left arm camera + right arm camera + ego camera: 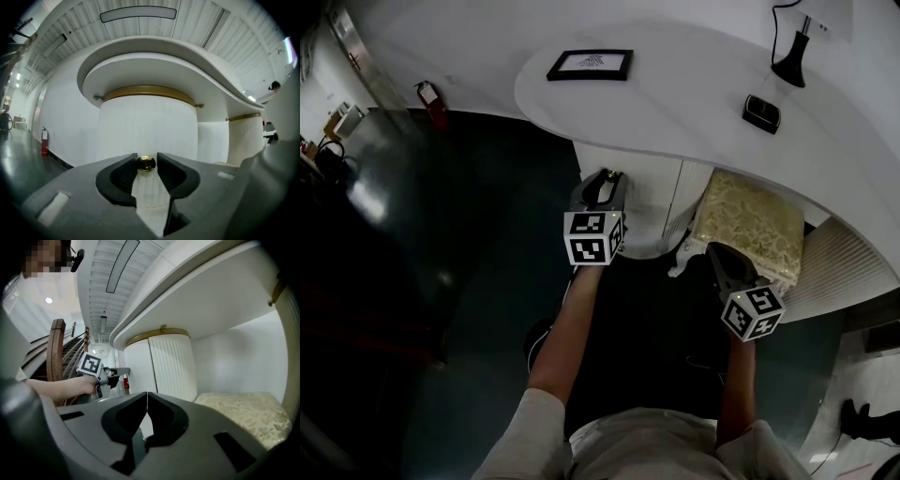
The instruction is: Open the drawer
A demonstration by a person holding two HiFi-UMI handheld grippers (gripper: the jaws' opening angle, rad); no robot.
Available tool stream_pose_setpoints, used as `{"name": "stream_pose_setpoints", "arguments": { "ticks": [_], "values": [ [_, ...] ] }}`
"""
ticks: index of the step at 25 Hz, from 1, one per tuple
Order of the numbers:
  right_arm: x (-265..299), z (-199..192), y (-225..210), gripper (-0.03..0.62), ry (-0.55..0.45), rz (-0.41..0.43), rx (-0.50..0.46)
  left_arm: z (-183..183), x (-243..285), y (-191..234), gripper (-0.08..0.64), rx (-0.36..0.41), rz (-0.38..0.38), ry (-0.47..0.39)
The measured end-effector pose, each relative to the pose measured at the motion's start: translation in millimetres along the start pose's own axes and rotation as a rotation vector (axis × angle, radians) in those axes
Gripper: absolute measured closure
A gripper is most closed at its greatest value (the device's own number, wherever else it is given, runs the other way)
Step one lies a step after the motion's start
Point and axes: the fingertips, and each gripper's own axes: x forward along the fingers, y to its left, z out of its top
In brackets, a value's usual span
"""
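A white ribbed round cabinet [147, 126] stands under the curved desk, with a small brass knob [146, 164] on its front. My left gripper [146, 157] points level at that front and is open; the knob shows in the gap between its two tips, and the pads do not press on it. In the head view the left gripper [602, 183] is right at the cabinet [637, 202]. My right gripper [147, 397] is shut with nothing in it, its tips meeting. It hangs to the right [715, 251], apart from the cabinet.
The white desk top [694, 94] carries a picture frame [590, 64], a black lamp [790, 66] and a small black device [761, 112]. A gold patterned cushion [748, 230] lies under the desk by my right gripper. A fire extinguisher [431, 101] stands at the far wall.
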Motion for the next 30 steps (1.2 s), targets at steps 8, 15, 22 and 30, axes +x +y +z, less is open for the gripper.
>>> {"name": "stream_pose_setpoints", "arguments": {
  "ticks": [8,15,22,30],
  "values": [
    [6.7,4.4,14.9,0.577,0.013,0.008,-0.006,-1.6,-0.6,0.4,0.448,0.014,-0.054,-0.01],
    [13.3,8.6,36.8,0.577,-0.002,0.046,0.01,-0.3,-1.4,2.5,0.449,-0.011,-0.071,-0.024],
    [14.4,0.9,41.0,0.577,0.0,0.049,0.037,-1.3,-10.5,2.5,0.45,-0.018,-0.072,-0.026],
    [55.2,-24.2,40.4,0.577,0.011,0.026,0.032,-3.4,-22.7,2.5,0.449,-0.015,-0.071,-0.02]
  ]
}}
